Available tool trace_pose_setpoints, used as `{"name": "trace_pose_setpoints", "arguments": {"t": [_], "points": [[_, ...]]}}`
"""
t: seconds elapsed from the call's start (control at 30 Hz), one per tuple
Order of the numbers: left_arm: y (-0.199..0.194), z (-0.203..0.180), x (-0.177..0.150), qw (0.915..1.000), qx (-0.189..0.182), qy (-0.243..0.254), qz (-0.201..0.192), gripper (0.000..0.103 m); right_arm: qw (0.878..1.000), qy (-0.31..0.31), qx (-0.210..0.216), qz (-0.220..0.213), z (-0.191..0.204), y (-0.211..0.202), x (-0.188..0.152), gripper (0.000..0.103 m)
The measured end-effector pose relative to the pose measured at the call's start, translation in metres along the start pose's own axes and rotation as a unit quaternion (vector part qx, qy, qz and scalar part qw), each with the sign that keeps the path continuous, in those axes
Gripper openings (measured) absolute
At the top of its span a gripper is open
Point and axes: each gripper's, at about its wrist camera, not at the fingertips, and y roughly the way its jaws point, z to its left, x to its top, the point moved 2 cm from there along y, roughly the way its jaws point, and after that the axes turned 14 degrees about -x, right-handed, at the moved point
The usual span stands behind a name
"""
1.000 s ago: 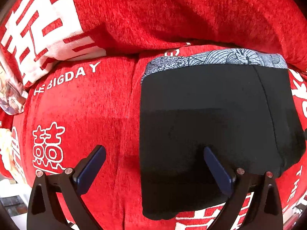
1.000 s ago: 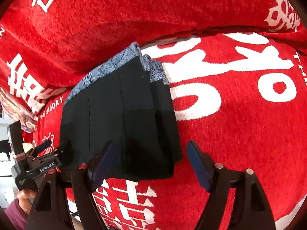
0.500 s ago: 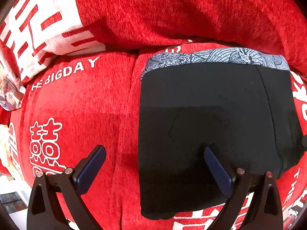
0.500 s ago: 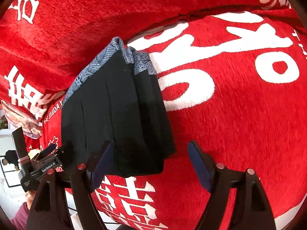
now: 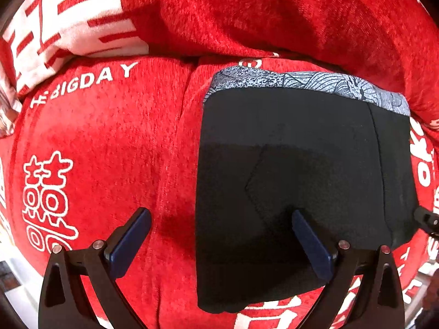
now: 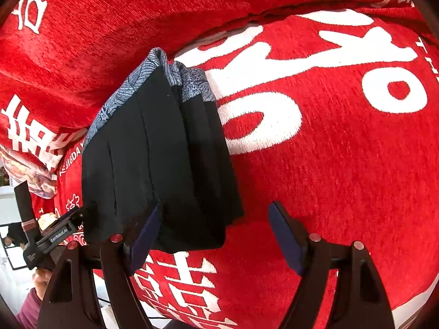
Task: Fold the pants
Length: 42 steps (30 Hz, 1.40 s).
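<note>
Black pants (image 5: 301,170) with a grey patterned waistband (image 5: 307,85) lie folded into a flat rectangle on the red sofa seat. My left gripper (image 5: 219,235) is open and empty, above the pants' near left edge. In the right wrist view the folded pants (image 6: 153,164) show several stacked layers. My right gripper (image 6: 216,233) is open and empty, its left finger over the pants' near right corner.
The sofa is covered in red cloth with white characters (image 6: 301,68). A red back cushion (image 5: 247,13) rises behind the pants. A patterned pillow (image 6: 30,175) lies at the far left. The left gripper's handle and the person's hand (image 6: 41,246) show at the left.
Both grippers have moved slightly closer to the pants. The pants lie still and both grippers stay open.
</note>
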Motion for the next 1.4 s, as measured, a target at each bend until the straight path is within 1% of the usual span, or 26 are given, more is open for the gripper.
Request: {"name": "trace_pose_setpoints", "arguments": {"t": [0.1,0.27,0.33,0.47,0.5,0.57,0.7,0.8,0.87,0.9,1.0,1.07,1.13,1.2,1.27,1.33,1.4], "points": [[-0.004,0.006,0.002,0.9999,-0.015,-0.004,0.002,0.102,1.0,0.001,0.006,0.002,0.0,0.001,0.0,0.082],[-0.016,0.018,0.008,0.9984,-0.056,0.002,-0.005,0.102,1.0,-0.003,0.031,0.004,-0.003,0.002,0.005,0.082],[-0.017,0.021,0.01,0.9975,-0.071,0.004,0.0,0.102,0.999,-0.005,0.049,0.002,-0.004,0.001,0.009,0.082],[-0.012,0.024,0.015,0.9925,-0.12,0.007,0.023,0.102,0.996,-0.022,0.089,0.002,-0.001,-0.001,0.021,0.082],[-0.01,0.024,0.015,0.9905,-0.134,0.009,0.029,0.102,0.995,-0.028,0.096,0.004,0.001,-0.001,0.023,0.082],[-0.007,0.024,0.015,0.9878,-0.151,0.013,0.036,0.102,0.994,-0.044,0.103,0.016,0.004,0.005,0.029,0.082],[-0.002,0.03,0.014,0.987,-0.155,0.006,0.041,0.102,0.994,-0.059,0.088,0.036,0.009,0.021,0.036,0.082],[-0.007,0.041,0.022,0.9865,-0.162,0.002,0.02,0.102,0.993,-0.072,0.086,0.04,0.01,0.028,0.041,0.082],[-0.008,0.048,0.026,0.9853,-0.17,-0.001,0.013,0.102,0.992,-0.075,0.097,0.04,0.008,0.03,0.047,0.082],[-0.004,0.052,0.029,0.9833,-0.182,-0.004,0.015,0.102,0.991,-0.078,0.105,0.041,0.007,0.032,0.05,0.082],[0.014,0.054,0.032,0.9778,-0.206,-0.015,0.034,0.102,0.985,-0.086,0.137,0.061,0.004,0.043,0.055,0.082],[0.023,0.047,0.031,0.9772,-0.208,-0.007,0.039,0.102,0.981,-0.081,0.161,0.072,0.002,0.05,0.056,0.082],[0.03,0.039,0.032,0.9766,-0.212,0.004,0.036,0.102,0.977,-0.087,0.182,0.076,0.004,0.051,0.056,0.083],[0.035,0.032,0.034,0.976,-0.216,0.001,0.028,0.102,0.975,-0.107,0.179,0.072,0.011,0.053,0.057,0.083],[0.041,0.028,0.036,0.9763,-0.215,-0.005,0.023,0.102,0.974,-0.111,0.183,0.07,0.013,0.055,0.058,0.083],[0.04,0.022,0.037,0.9801,-0.198,0.0,0.015,0.103,0.974,-0.09,0.193,0.073,0.012,0.058,0.062,0.083],[0.036,0.014,0.036,0.9853,-0.17,0.016,0.004,0.103,0.975,-0.063,0.199,0.075,0.005,0.058,0.064,0.082]]}}
